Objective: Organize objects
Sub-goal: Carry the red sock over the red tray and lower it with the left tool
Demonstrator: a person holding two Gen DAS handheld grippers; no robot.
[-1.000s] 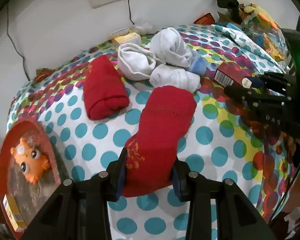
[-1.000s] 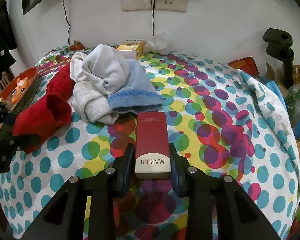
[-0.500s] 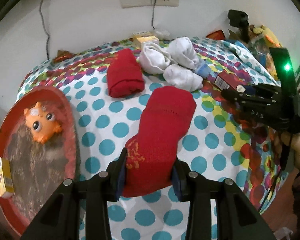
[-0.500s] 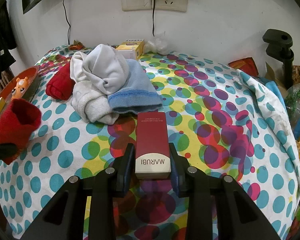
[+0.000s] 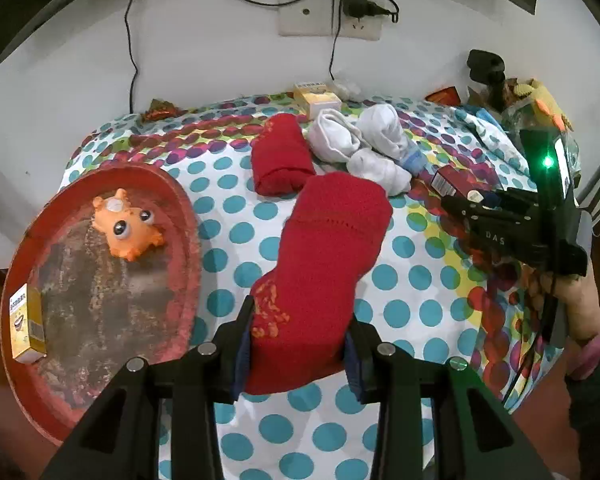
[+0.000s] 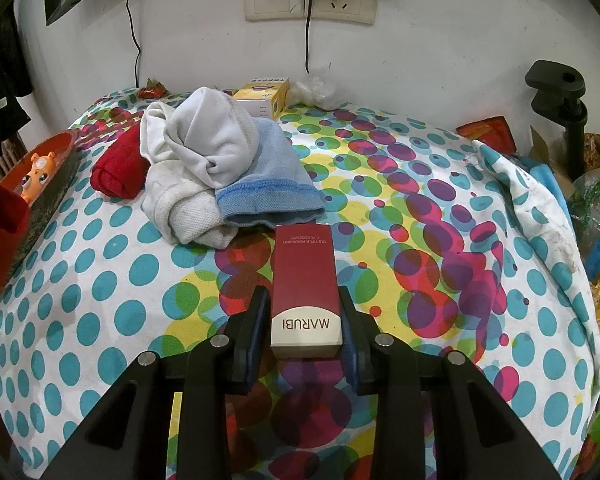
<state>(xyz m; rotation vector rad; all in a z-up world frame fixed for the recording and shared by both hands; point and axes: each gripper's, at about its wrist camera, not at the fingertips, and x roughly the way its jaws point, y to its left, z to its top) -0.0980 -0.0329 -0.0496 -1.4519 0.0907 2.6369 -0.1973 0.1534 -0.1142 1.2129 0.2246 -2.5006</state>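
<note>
My left gripper [image 5: 296, 344] is shut on a red sock [image 5: 320, 264], held up above the polka-dot table cover [image 5: 400, 312]. That sock also shows at the left edge of the right wrist view as a red sock [image 6: 0, 232]. My right gripper [image 6: 304, 320] is shut on a dark red MARUBI box [image 6: 305, 288] low over the cover; from the left wrist view it appears as the right gripper [image 5: 480, 204] holding the box [image 5: 450, 182]. A second rolled red sock [image 5: 280, 156] lies beside a pile of white and blue socks [image 6: 220, 172].
A round red tray [image 5: 188, 240] at the left holds an orange toy animal [image 5: 126, 228] and a small yellow box [image 5: 26, 324]. Another yellow box [image 6: 266, 94] sits by the wall under the sockets. Bags and a black clamp [image 6: 560, 96] crowd the right side. A person's hand [image 5: 568, 296] holds the right gripper.
My left gripper has risen and pulled back with the red sock, rolling so the tray comes fully into view. The right gripper and its box have stayed put.
</note>
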